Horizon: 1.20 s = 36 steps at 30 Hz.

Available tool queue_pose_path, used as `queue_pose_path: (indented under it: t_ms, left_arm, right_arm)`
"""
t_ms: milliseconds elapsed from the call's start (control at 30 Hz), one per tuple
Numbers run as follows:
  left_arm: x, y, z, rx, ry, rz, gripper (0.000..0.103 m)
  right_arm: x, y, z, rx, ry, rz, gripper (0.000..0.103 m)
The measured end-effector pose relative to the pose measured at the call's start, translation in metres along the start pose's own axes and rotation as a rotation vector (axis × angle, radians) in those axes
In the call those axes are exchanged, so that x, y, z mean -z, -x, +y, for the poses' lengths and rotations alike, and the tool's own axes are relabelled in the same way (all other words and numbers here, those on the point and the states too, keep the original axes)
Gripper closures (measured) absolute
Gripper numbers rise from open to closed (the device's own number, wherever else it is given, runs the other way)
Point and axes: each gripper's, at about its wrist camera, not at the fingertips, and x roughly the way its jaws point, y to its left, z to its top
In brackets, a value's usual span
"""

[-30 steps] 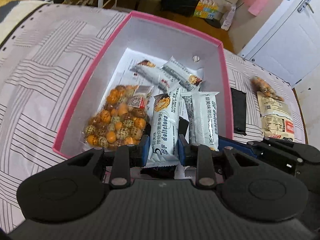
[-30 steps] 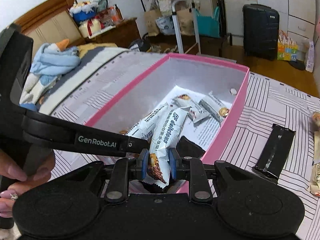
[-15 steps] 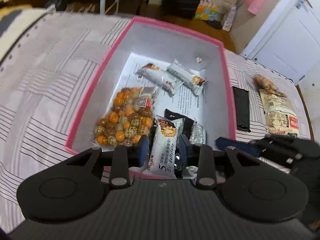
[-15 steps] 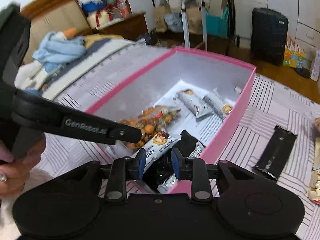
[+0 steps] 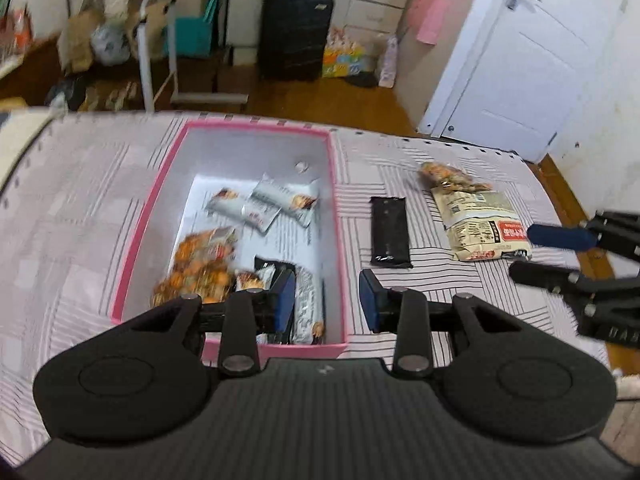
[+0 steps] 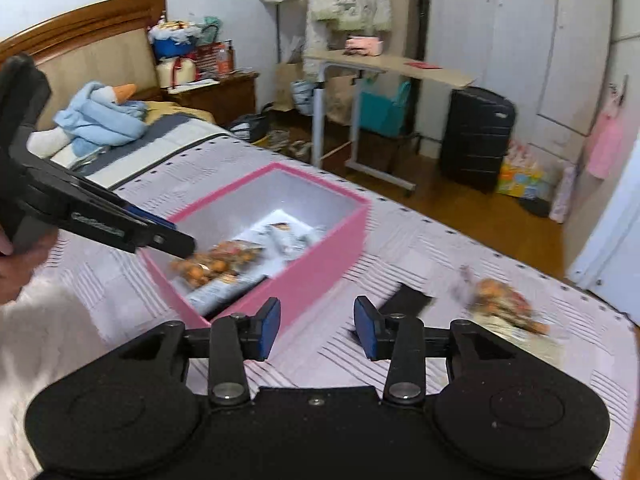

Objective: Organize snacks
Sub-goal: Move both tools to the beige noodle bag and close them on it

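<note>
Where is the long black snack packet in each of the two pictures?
Left wrist view: the black snack packet lies flat on the striped cover, right of centre, just right of the pink box.
Right wrist view: the black snack packet is low in the middle, blurred, above the right fingertip.
Shared landmark: the pink box, on the packet's left in both.

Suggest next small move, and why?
Probably send the right gripper to the black bar. Both grippers are open and empty, left gripper is over the pink box, and the bar lies just outside the box on the cloth, nearest of the remaining snacks.
</note>
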Motion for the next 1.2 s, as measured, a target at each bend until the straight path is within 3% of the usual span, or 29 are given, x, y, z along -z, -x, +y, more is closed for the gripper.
queue_pose_path:
  t_ms: [133, 233, 400, 500, 600, 733, 833, 967, 1200]
  left_arm:
    - [-0.004, -0.005, -0.031, 0.050, -0.030, 0.012, 0.066]
    - [-0.008, -0.014, -0.060, 0.061, -0.091, 0.023, 0.066]
    - [-0.021, -0.040, -0.094, 0.139, -0.078, 0.040, 0.062]
    - [-0.026, -0.064, -0.115, 0.183, -0.076, 0.035, 0.061]
    - [-0.027, -0.095, -0.130, 0.210, -0.041, 0.046, 0.060]
    - [-0.035, -0.141, -0.153, 0.210, -0.045, 0.050, 0.060]
    - [-0.039, -0.171, -0.165, 0.193, -0.053, 0.054, 0.057]
    - [-0.043, -0.207, -0.170, 0.206, 0.002, 0.037, 0.052]
    - [-0.035, -0.258, -0.174, 0.253, 0.058, 0.066, 0.043]
  right_arm:
    - [0.009, 0.016, -0.033, 0.041, -0.053, -0.033, 0.051]
    - [0.018, 0.024, -0.051, 0.070, -0.006, -0.088, 0.049]
    - [0.033, 0.023, -0.081, 0.136, 0.031, -0.155, 0.029]
    - [0.049, 0.009, -0.106, 0.184, -0.021, -0.167, 0.026]
    - [0.067, -0.014, -0.134, 0.204, -0.086, -0.137, 0.025]
    - [0.092, -0.035, -0.177, 0.131, -0.210, -0.133, 0.024]
    - [0.109, -0.053, -0.200, 0.188, -0.322, -0.117, 0.021]
    - [0.121, -0.076, -0.203, 0.237, -0.286, -0.069, 0.015]
    - [0.133, -0.089, -0.201, 0.194, -0.213, -0.025, 0.008]
